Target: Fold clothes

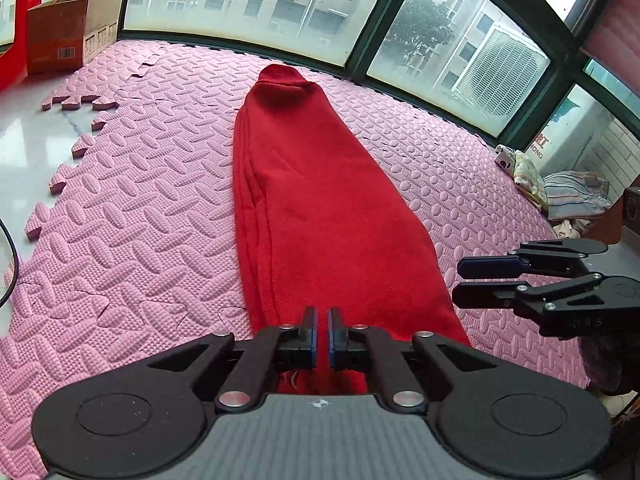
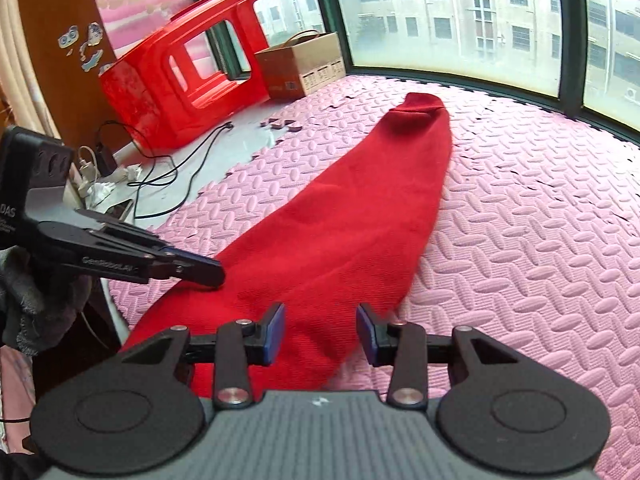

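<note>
Fig. | red sweater point(image 1: 320, 208): lies as a long narrow strip on the pink foam mat point(image 1: 132, 216), collar end toward the window | left claw point(image 1: 322, 334): nearly closed over the sweater's near hem, hold uncertain | right claw point(image 2: 320, 330): parted, empty, above the hem, ready to share the lengthwise fold.

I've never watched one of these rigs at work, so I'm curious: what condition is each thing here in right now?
Red garment: folded into a long narrow strip, flat on the mat.
Left gripper: nearly shut, low over the garment's near end; grip unclear.
Right gripper: open, above the near end.
Pink foam mat: laid flat, some edge pieces loose.
Red plastic stool: tipped on its side.
Cardboard box: upright, top open.
</note>
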`<state>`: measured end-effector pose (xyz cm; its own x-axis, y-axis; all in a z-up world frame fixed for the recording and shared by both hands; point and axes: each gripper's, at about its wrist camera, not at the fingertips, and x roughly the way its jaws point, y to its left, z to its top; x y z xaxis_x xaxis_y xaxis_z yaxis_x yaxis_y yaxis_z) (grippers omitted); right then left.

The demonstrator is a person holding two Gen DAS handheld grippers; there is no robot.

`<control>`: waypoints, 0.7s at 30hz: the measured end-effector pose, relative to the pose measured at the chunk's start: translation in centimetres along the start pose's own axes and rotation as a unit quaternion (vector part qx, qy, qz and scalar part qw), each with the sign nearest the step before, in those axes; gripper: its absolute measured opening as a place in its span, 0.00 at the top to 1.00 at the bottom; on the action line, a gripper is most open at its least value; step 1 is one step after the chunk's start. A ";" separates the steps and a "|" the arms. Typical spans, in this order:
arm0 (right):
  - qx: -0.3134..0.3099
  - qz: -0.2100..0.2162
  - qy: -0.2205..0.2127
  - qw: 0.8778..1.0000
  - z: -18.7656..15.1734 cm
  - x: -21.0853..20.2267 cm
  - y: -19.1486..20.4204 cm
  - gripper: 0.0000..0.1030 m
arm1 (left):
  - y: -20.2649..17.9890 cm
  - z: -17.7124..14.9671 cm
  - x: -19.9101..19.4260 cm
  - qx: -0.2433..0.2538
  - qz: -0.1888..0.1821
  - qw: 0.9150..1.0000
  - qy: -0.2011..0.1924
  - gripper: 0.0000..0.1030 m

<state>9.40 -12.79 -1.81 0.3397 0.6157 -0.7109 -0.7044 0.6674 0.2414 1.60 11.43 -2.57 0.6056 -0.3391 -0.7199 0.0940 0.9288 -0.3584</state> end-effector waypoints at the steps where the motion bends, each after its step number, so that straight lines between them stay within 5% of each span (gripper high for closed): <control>1: 0.008 0.000 0.002 1.000 0.1 0.4 -0.8 0.59 | -0.1 0.3 0.0 -0.001 -0.002 1.000 0.001 0.94; 4: 0.030 0.012 0.007 0.999 0.4 1.7 -2.6 0.48 | -0.9 1.6 0.5 0.010 0.001 1.000 -0.007 0.92; 21: -0.034 0.119 0.003 0.992 3.2 5.0 -3.7 0.42 | 0.2 5.9 4.9 0.010 0.035 0.999 0.017 0.92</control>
<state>15.68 -10.83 -4.15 0.1558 0.7493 -0.6436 -0.8042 0.4746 0.3579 9.29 10.79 -2.65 0.5848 -0.2767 -0.7625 0.0685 0.9535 -0.2935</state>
